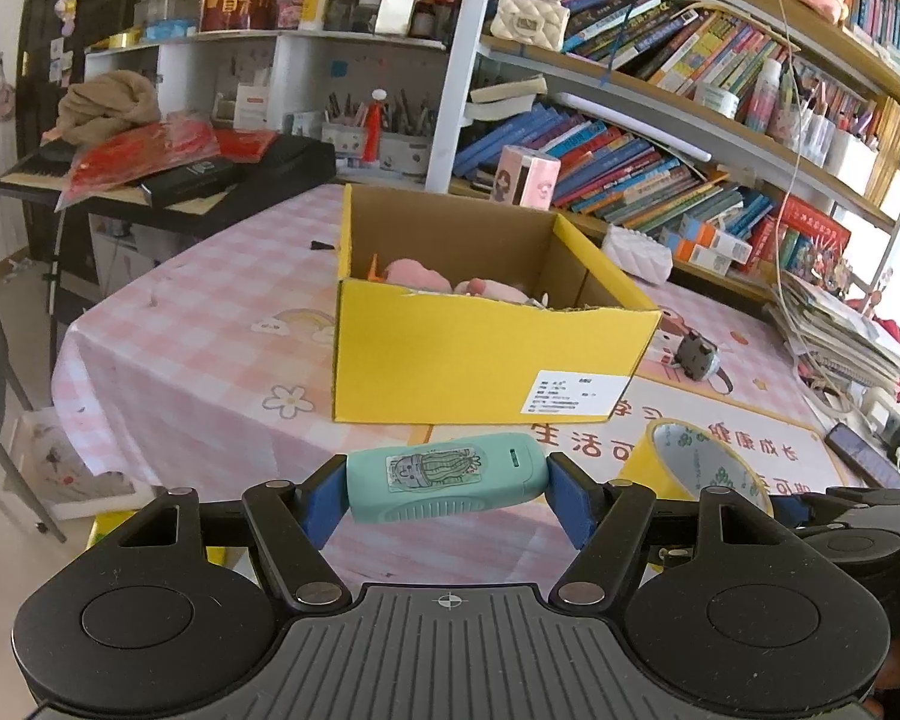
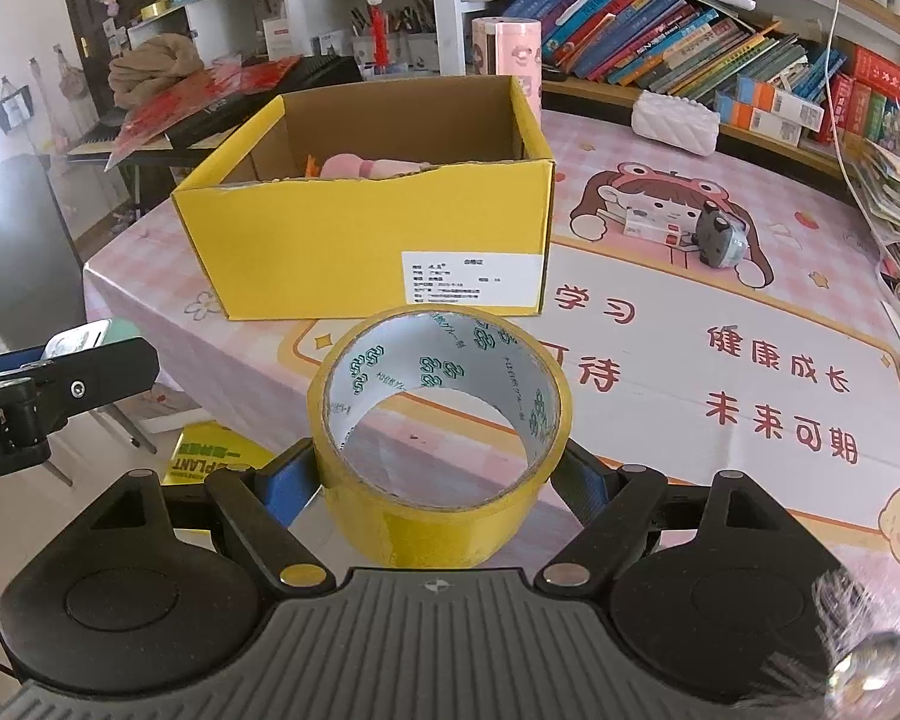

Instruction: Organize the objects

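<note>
My left gripper (image 1: 447, 489) is shut on a mint-green device with a cactus sticker (image 1: 447, 483), held crosswise above the table's near edge, short of the yellow cardboard box (image 1: 480, 354). My right gripper (image 2: 441, 474) is shut on a roll of yellow tape (image 2: 441, 438), held in front of the box (image 2: 360, 240). The box is open on top and holds pink plush items (image 2: 369, 168). The tape also shows in the left wrist view (image 1: 690, 462), and the left gripper with the green device shows at the left of the right wrist view (image 2: 84, 348).
A small grey figure-shaped object (image 2: 720, 237) stands on the pink cartoon tablecloth (image 2: 720, 360) right of the box. A white quilted pouch (image 2: 675, 123) lies by the bookshelf. A phone (image 1: 864, 459) and a stack of papers (image 1: 840, 330) sit at the right edge. A chair (image 2: 18, 252) stands left.
</note>
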The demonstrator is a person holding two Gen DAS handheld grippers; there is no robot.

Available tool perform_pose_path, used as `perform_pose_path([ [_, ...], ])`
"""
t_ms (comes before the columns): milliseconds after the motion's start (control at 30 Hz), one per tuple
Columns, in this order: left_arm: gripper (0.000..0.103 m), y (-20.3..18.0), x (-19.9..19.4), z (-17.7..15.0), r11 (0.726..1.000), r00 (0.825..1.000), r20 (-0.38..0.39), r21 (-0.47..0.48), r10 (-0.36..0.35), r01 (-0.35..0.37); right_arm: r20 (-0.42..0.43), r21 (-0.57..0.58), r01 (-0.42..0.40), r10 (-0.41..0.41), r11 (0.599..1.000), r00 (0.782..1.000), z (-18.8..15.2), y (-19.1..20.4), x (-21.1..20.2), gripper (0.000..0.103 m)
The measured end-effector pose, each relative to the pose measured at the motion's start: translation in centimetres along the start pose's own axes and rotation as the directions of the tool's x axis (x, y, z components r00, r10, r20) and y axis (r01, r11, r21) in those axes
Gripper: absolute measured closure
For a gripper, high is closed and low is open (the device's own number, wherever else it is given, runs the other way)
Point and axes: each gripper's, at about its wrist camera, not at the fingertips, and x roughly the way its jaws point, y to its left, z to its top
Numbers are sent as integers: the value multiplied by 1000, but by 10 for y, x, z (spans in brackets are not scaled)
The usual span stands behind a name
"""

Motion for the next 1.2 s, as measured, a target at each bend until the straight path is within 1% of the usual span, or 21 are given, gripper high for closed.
perform_pose_path([
  [333, 33, 8, -6, 3, 1000, 1000, 26, -11, 6, -6, 12, -14, -8, 8, 1000, 1000, 3, 12, -1, 22],
  [600, 33, 5, -7, 20, 1000, 995, 97, 6, 0, 0, 105, -50, -12, 18, 999, 994, 22, 16, -10, 22],
  [767, 33, -1, 2, 35, 1000, 992, 129, 26, 6, -9, 164, -66, -23, 34, 998, 986, 41, 12, -12, 22],
  [933, 33, -7, 17, 55, 999, 987, 158, 46, 16, -23, 228, -71, -25, 40, 997, 973, 69, 2, -9, 22],
  [1200, 33, -21, 60, 86, 996, 984, 174, 75, 34, -48, 284, -74, -35, 54, 997, 957, 122, -20, 15, 22],
])
